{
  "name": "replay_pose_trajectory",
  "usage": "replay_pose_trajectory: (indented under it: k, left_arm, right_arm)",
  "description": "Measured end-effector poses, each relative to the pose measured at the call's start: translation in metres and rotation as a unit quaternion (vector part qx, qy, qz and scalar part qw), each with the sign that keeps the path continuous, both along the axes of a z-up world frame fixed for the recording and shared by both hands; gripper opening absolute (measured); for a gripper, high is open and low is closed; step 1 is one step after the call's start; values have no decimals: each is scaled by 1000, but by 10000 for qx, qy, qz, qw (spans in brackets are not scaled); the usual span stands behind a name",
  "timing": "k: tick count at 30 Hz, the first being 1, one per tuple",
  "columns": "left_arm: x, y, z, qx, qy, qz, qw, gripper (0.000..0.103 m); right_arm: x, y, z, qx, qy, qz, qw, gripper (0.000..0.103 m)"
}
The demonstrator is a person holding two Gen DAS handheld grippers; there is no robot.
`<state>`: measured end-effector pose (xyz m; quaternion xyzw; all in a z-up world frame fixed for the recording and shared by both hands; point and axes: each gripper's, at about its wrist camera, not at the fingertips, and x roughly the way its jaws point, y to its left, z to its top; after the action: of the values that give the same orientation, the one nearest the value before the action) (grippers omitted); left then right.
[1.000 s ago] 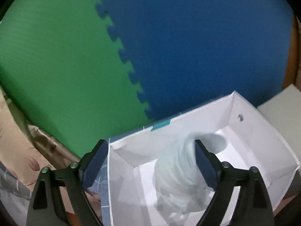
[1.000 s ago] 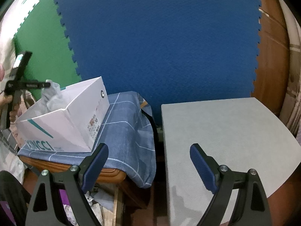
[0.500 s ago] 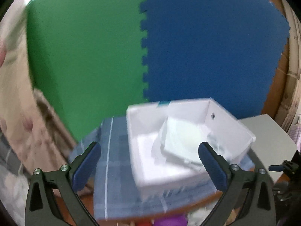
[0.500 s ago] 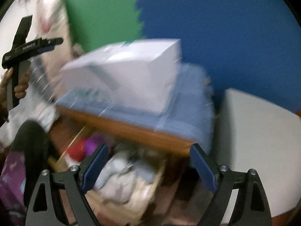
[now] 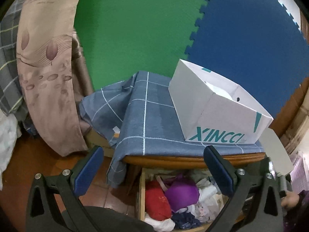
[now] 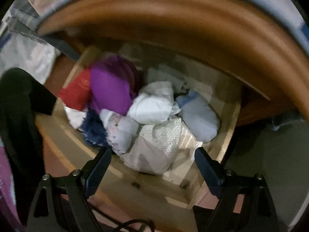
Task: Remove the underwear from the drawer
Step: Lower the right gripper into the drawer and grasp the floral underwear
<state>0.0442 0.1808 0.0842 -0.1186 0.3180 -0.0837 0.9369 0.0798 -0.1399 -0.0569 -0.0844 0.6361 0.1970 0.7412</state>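
Green and blue foam mats (image 5: 146,29) behind white XINCCI box (image 5: 218,116) on blue checked cloth (image 5: 150,119), ahead of left gripper (image 5: 152,172), spread, empty. Open wooden drawer (image 6: 229,127) below right gripper (image 6: 152,166), spread, empty; underwear pile (image 6: 152,104) inside, just ahead of fingertips.

teal "XINCCI" lettering printed on the white cardboard box (image 5: 216,114) front

A wooden tabletop (image 5: 193,159) is draped with a blue checked cloth (image 5: 152,123) that hangs off its left edge. On the cloth, toward the right, sits a white open box (image 5: 210,112) printed with teal letters. Beneath the tabletop an open drawer (image 6: 229,127) holds a heap of underwear (image 6: 146,116): red, purple, white and pale blue pieces.
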Motion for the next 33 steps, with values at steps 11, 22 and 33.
replay_pose_trajectory:
  k: [11, 22, 33]
  left_arm:
    - [0, -5, -12, -8, 188, -137, 9997, 102]
    - [2, 20, -19, -834, 265, 36, 9962, 102]
    - [2, -4, -16, -35, 211, -120, 9997, 102]
  right_arm:
    - [-22, 73, -14, -390, -382, 1299, 9900, 85]
    - [4, 89, -56, -703, 301, 1380, 9875, 55]
    - [-7, 88, -37, -301, -86, 1529, 9878, 18]
